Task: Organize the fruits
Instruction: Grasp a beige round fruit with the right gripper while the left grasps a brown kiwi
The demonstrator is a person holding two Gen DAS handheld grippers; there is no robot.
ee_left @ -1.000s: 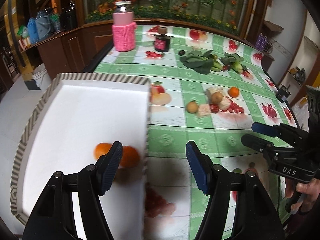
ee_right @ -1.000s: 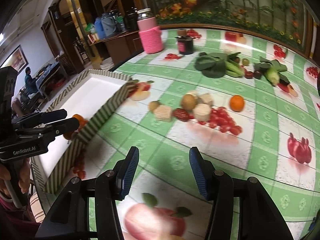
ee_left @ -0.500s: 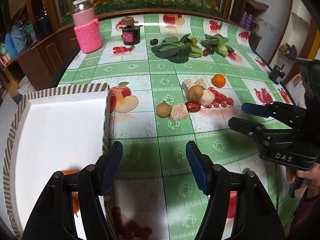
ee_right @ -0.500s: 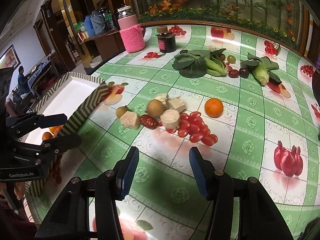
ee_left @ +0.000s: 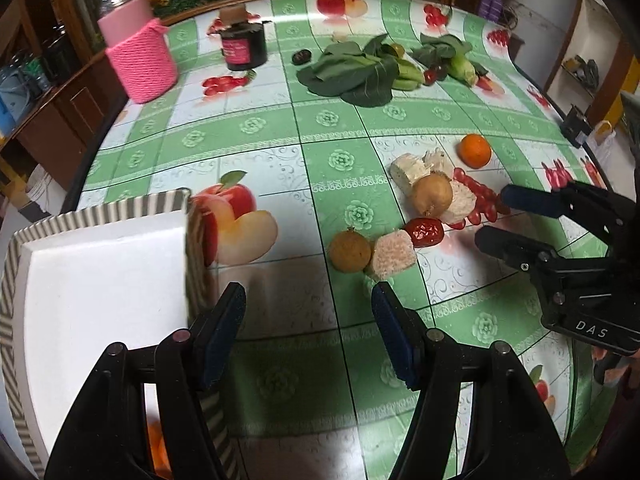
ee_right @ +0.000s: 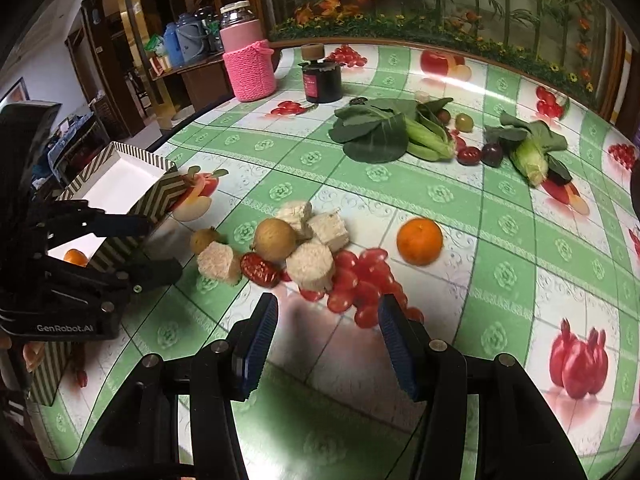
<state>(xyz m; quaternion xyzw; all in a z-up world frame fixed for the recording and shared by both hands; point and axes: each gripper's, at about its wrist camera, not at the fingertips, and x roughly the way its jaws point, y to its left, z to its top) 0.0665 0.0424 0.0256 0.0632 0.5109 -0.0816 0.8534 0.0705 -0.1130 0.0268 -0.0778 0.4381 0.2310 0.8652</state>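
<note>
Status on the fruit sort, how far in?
Early. Done: one orange sits in the striped box. In hand: nothing; left gripper and right gripper are both open over the pile. Left: loose orange, cherry tomatoes, red date and brown round fruits on the table.

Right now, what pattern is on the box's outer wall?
Grey-and-cream chevron stripes on the box; inside is plain white. Clearest in the right wrist view.

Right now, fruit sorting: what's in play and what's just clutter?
In play:
orange on the cloth
cherry tomatoes
red date
round brown fruit
striped box, one orange inside

Clutter:
leafy greens
corn
pink knit-covered jar
black tin
pale spongy cubes
</note>
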